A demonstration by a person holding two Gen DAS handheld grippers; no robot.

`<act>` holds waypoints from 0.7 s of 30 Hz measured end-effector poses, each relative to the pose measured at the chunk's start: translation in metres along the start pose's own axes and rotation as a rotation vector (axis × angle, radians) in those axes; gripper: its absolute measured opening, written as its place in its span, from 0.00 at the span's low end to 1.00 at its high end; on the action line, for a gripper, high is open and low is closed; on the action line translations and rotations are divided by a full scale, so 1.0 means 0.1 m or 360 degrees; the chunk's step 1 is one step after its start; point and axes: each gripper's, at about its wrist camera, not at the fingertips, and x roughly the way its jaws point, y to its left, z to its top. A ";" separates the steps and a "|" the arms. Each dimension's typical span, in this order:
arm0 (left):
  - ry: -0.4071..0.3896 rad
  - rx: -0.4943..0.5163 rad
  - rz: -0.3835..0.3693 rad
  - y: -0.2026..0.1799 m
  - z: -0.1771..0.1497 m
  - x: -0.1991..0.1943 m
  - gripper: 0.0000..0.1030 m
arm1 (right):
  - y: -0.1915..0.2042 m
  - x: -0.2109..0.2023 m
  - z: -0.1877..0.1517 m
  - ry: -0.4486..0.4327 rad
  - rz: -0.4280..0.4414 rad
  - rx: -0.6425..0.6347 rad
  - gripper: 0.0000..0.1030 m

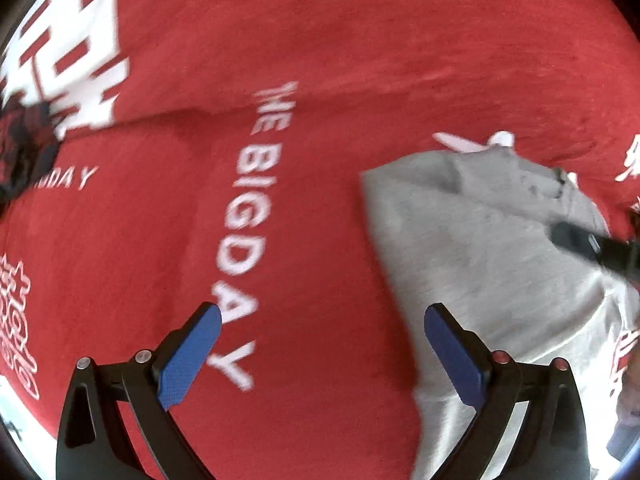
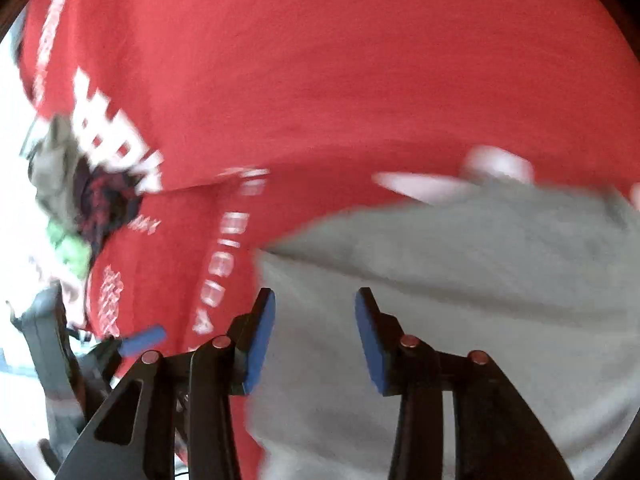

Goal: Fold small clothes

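A small grey garment (image 1: 472, 240) lies on a red cloth (image 1: 320, 60) printed with white "THE BIG DAY" lettering. My left gripper (image 1: 322, 344) is open and empty, over the red cloth at the garment's left edge. My right gripper (image 2: 314, 336) is open and empty, just above the grey garment (image 2: 480, 280) near its left corner. In the left wrist view a black finger of the right gripper (image 1: 580, 240) reaches onto the garment from the right. The left gripper's blue pad (image 2: 144, 338) shows at the lower left of the blurred right wrist view.
A heap of other clothes, dark plaid (image 2: 104, 200), olive and green, lies at the left edge of the red cloth. The plaid piece also shows in the left wrist view (image 1: 24, 144). White printed characters (image 1: 72, 40) cover the cloth's far left.
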 end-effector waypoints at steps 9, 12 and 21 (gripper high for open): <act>0.0059 0.0132 0.0183 -0.42 0.07 0.33 0.99 | -1.71 -0.70 -0.63 -0.0111 -0.0364 0.0594 0.04; 0.0090 0.0125 0.0201 -0.38 0.07 0.31 0.99 | -1.83 -0.92 -0.82 -0.0138 -0.0419 0.0685 0.13; 0.0120 0.0240 0.0173 -0.61 -0.13 -0.15 0.99 | -1.67 -1.20 -1.44 -0.0126 -0.0110 0.0839 0.42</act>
